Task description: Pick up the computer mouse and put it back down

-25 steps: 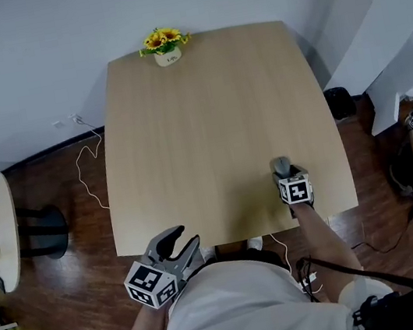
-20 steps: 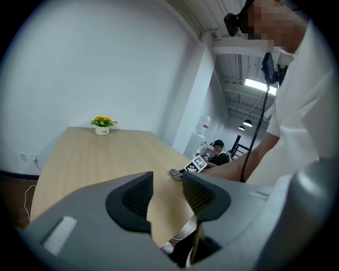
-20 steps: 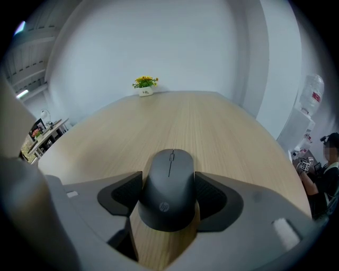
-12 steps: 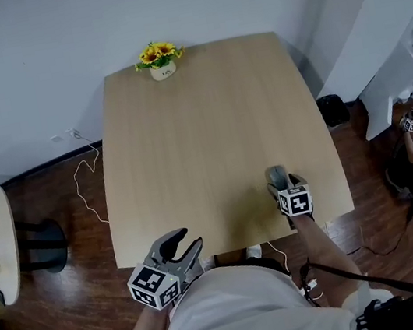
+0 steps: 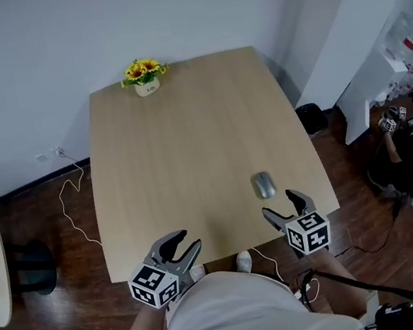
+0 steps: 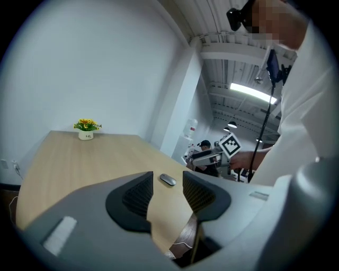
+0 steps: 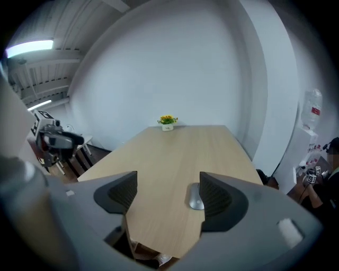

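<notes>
Hovering over the near right corner of the table (image 5: 180, 149), the right gripper (image 5: 281, 204) has its jaws opening, and there's nothing between them. The computer mouse (image 5: 263, 185) is down on the wood, lying flat just beyond those fingertips and clear of both pads. From the right gripper view it sits low on the tabletop, its right edge tucked out of sight behind the inner face of the right-hand jaw. Silver-grey, lengthwise along the table, near the right edge and well short of the far end.

Over on the other side, the left gripper (image 5: 184, 241) hangs off the near edge of the table, close against the person's white shirt (image 5: 240, 312). Its jaws stand apart with a narrow gap, and nothing is between them; through that gap its own view catches the mouse far off on the wood.

At the far end, a small pot of yellow flowers (image 5: 145, 75) stands right by the table's edge, well apart from the mouse. On the dark wooden floor (image 5: 61, 281) a white cable (image 5: 70, 200) trails to the left of the table, and another person (image 5: 409, 148) sits off to the right
</notes>
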